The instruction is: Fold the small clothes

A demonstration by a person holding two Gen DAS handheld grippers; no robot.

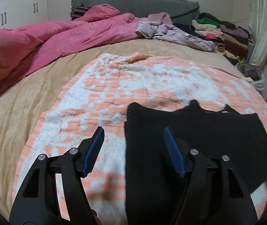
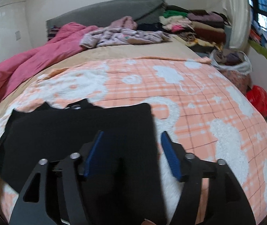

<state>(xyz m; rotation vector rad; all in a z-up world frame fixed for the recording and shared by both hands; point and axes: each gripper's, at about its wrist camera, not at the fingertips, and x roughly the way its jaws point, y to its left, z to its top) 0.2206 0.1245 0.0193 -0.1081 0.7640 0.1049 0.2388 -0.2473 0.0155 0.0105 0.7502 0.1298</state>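
**Item Count**

Black garment [image 1: 199,131] [image 2: 81,131]: one, flat on the blanket.

Peach-and-white blanket [image 1: 152,78] [image 2: 199,101]: one.

Tan bed sheet [image 1: 20,103] [image 2: 133,50]: one.

Pink quilt [image 1: 30,43] [image 2: 20,63]: one, bunched.

Lilac crumpled clothes heap [image 1: 171,30] [image 2: 122,35]: one; the number of pieces in it cannot be told.

Stack of folded clothes [image 1: 218,31] [image 2: 193,24]: one; layers too small to count.

Grey headboard [image 1: 133,3] [image 2: 105,13]: one.

Grippers: two, the left gripper [image 1: 133,131] and the right gripper [image 2: 131,134], each with two blue-padded fingers set apart.

Red bag [image 2: 258,99]: one.

Cabinet door handles [image 1: 4,18]: two pairs.
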